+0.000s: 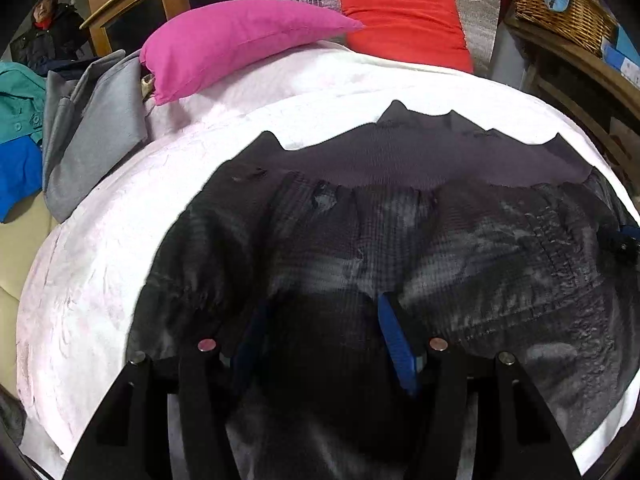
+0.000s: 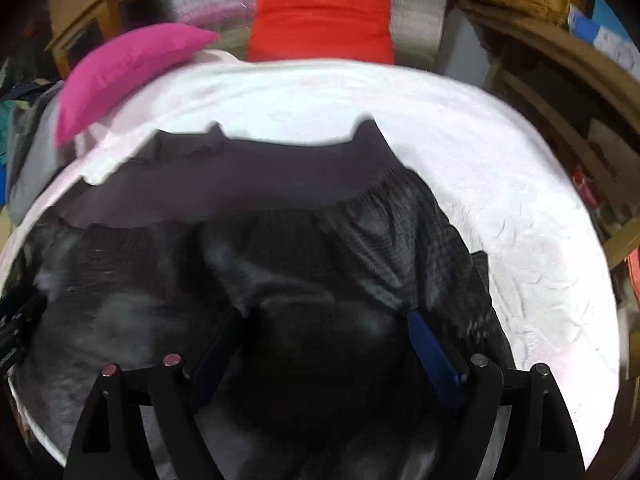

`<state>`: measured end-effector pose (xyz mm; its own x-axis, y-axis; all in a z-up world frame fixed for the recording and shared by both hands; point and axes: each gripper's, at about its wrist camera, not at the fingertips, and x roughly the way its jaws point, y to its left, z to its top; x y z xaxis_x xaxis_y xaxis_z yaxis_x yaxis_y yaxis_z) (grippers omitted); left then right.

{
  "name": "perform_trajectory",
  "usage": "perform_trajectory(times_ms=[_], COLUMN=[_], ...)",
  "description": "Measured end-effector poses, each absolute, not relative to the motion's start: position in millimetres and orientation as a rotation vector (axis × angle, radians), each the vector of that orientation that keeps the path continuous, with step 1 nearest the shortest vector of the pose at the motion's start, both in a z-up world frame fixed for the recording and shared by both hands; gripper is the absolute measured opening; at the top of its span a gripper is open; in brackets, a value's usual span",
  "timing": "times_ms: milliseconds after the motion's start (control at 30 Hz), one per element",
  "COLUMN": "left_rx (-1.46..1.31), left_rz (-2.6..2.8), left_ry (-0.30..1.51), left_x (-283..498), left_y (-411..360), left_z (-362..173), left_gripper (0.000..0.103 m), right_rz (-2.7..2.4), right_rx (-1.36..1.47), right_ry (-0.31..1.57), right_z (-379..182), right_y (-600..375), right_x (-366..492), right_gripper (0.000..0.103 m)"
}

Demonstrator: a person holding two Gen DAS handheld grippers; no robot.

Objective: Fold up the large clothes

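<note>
1. A dark garment (image 1: 400,240) lies spread on a white blanket (image 1: 100,260); it looks like trousers or a skirt, with a plain purplish waistband (image 1: 400,160) at its far edge and gathered checked cloth below it.
2. In the left view the left tongs (image 1: 320,336) sit low over the near part of the garment, fingers spread wide, the blue pad of one finger (image 1: 396,340) showing on the right side.
3. Dark cloth fills the gap between the left fingers and runs under them; whether it is gripped cannot be told.
4. The right tongs' tip (image 1: 622,240) shows at the far right edge of the left view, on the garment's right side.
5. In the right view, which is blurred, the right tongs (image 2: 328,340) are also spread wide over the garment (image 2: 300,272), with a blue pad (image 2: 432,348) on the right finger.
6. The garment bulges up between the right fingers; its right edge lies just beside the right finger, with white blanket (image 2: 520,240) beyond.
7. The waistband (image 2: 260,176) lies well ahead of both tongs.
8. Beyond the garment, a pink cushion (image 1: 240,40) and a red cushion (image 1: 404,20) rest at the blanket's far end.
9. A grey cloth (image 1: 92,132) lies left of the blanket, and a wicker basket (image 1: 560,4) stands at upper right.
</note>
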<state>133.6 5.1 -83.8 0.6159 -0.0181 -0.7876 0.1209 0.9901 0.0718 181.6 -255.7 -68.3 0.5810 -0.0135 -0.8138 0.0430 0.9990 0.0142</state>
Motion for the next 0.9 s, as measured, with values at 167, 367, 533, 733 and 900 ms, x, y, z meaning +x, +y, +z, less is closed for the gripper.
perform_trajectory(times_ms=[167, 367, 533, 733, 900], left_rx=[0.116, 0.128, 0.135, 0.107, 0.078], left_rz=[-0.091, -0.093, -0.068, -0.073, -0.087], left_ry=[0.866, 0.888, 0.885, 0.882, 0.789], left_x=[113.0, 107.1, 109.9, 87.7, 44.6], left_y=[0.8, -13.5, -17.0, -12.5, -7.1], left_z=[-66.1, -82.7, -92.2, -65.2, -23.4], left_gripper=[0.060, 0.060, 0.067, 0.068, 0.073], right_rz=[0.029, 0.015, -0.019, 0.004, 0.073], right_rx=[0.016, 0.013, -0.013, 0.061, 0.172], right_ry=[0.871, 0.936, 0.902, 0.868, 0.828], right_z=[-47.5, -82.5, -92.3, -48.0, 3.1], right_y=[-235.3, -227.1, -228.7, -227.1, -224.9], right_x=[146.7, 143.4, 134.8, 106.0, 60.8], right_gripper=[0.087, 0.088, 0.090, 0.090, 0.090])
